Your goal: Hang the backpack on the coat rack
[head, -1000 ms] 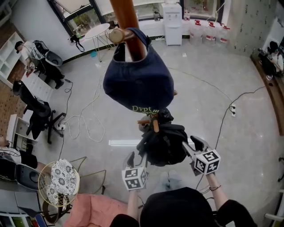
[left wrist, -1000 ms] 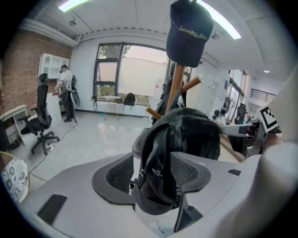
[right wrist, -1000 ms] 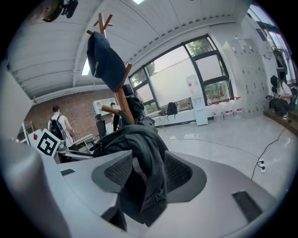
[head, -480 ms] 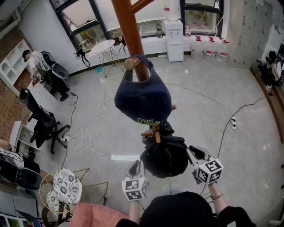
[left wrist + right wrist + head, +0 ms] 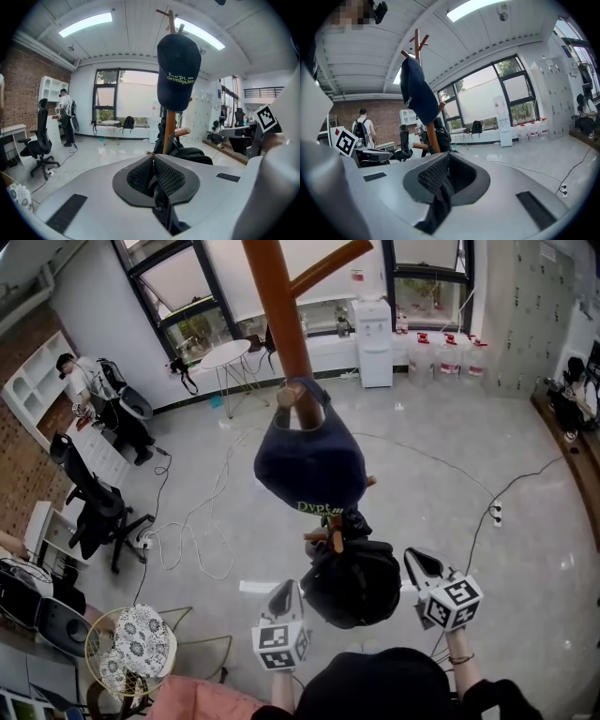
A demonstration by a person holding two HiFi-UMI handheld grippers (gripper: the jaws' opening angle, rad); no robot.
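1. The coat rack, a brown wooden pole with angled pegs, stands in the middle of the head view and runs out past its top edge.
2. A navy cap with green lettering hangs from a peg on the near side of the coat rack.
3. The black backpack hangs just below the cap. Its top is gathered at a lower peg of the coat rack, and its body lies against the near side of the pole.
4. The left gripper is at the near left of the coat rack, just beside the backpack's left edge. Whether it touches the fabric cannot be told.
5. The left gripper's jaws are pressed together with nothing between them. The left gripper view shows the ribbed pads meeting in a single seam.
6. The right gripper is at the near right of the coat rack, close to the backpack's right edge with a slim gap between. Its jaws are likewise pressed together and empty.
7. Both grippers point toward the coat rack. Each gripper view has the pole, cap and backpack ahead of the jaws.
8. Beyond the coat rack, by the windows, stand a white round table and a water dispenser, with water bottles beside the dispenser.
9. Well to the left of the coat rack are an office chair and a person at white shelving. Cables trail across the floor between them and the rack.
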